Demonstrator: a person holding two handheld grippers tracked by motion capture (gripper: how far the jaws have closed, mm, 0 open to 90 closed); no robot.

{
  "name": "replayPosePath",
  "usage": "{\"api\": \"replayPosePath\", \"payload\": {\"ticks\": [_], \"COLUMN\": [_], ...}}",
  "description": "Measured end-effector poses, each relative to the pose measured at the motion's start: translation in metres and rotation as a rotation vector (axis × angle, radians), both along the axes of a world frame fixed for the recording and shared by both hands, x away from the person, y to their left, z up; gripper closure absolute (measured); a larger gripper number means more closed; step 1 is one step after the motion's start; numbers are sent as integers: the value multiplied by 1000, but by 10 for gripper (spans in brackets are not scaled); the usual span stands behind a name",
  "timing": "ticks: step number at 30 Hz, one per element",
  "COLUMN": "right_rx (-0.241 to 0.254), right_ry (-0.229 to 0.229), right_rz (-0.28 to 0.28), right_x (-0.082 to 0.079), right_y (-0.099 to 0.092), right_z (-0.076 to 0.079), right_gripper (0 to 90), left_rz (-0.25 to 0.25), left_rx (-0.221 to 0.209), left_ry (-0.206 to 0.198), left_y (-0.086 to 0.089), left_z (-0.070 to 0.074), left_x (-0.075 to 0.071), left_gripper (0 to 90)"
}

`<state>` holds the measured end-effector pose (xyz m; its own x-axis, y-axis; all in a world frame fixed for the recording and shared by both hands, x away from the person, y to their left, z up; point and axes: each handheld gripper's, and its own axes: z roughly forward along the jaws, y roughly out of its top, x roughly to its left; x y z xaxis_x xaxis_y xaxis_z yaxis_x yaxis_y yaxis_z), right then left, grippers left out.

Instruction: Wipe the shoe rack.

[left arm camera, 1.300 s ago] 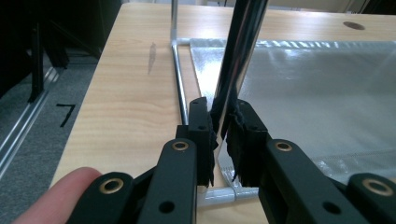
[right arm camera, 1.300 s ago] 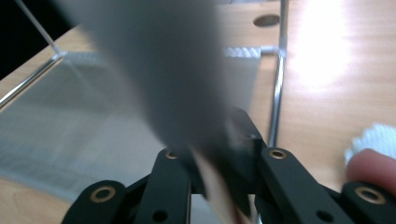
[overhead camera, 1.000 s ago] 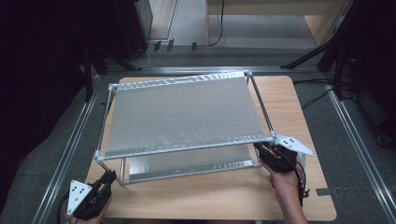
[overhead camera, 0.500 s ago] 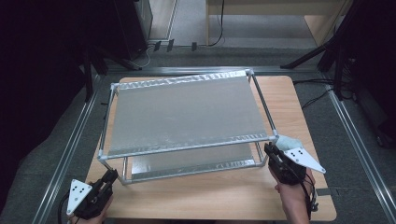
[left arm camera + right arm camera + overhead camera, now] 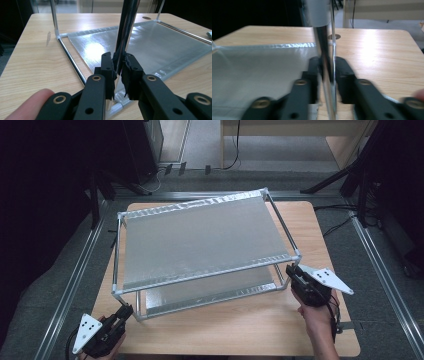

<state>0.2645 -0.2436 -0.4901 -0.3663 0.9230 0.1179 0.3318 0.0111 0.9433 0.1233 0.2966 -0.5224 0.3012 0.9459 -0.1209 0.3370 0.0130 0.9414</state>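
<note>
We hold the rack (image 5: 200, 240) by its near posts: left gripper (image 5: 119, 72) clamped tight, right gripper (image 5: 327, 72) straddling its post, jaws just reopened (pads apparently clear). Uneven grip may twist or tip it.

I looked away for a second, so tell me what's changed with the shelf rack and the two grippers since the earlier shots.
The right gripper drew back slightly from the rack's near right post, then returned; its jaws, just opening again, straddle that post. The two-tier rack looks unmoved on the table. The left gripper kept its place, clamped on the near left post.
</note>
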Motion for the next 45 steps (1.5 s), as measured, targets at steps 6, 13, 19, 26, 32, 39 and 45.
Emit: {"api": "replayPosePath", "payload": {"ticks": [6, 13, 19, 26, 32, 39, 45], "right_rx": [64, 18, 19, 40, 39, 123, 46], "right_ry": [-52, -77, -81, -58, -130, -81, 150], "right_rz": [118, 141, 51, 105, 158, -78, -213], "right_x": [-17, -23, -13, -9, -27, -25, 5], "right_y": [-43, -37, -23, -26, -54, -88, -76], "right_z": [14, 12, 12, 14, 36, 34, -11], "right_gripper": [467, 801, 802, 553, 317, 335, 423], "left_rz": [-24, -42, -44, -17, -16, -9, -10], "left_rx": [10, 24, 16, 17, 8, -3, -15], "left_ry": [-6, -9, -9, -12, -4, -2, 10], "left_y": [-4, -9, -9, -10, -9, -8, -8], "left_z": [1, 1, 0, 0, 0, -1, -4], "left_x": [0, 1, 0, 0, 1, 1, 3], "left_gripper": [786, 803, 808, 801, 772, 739, 701]}}
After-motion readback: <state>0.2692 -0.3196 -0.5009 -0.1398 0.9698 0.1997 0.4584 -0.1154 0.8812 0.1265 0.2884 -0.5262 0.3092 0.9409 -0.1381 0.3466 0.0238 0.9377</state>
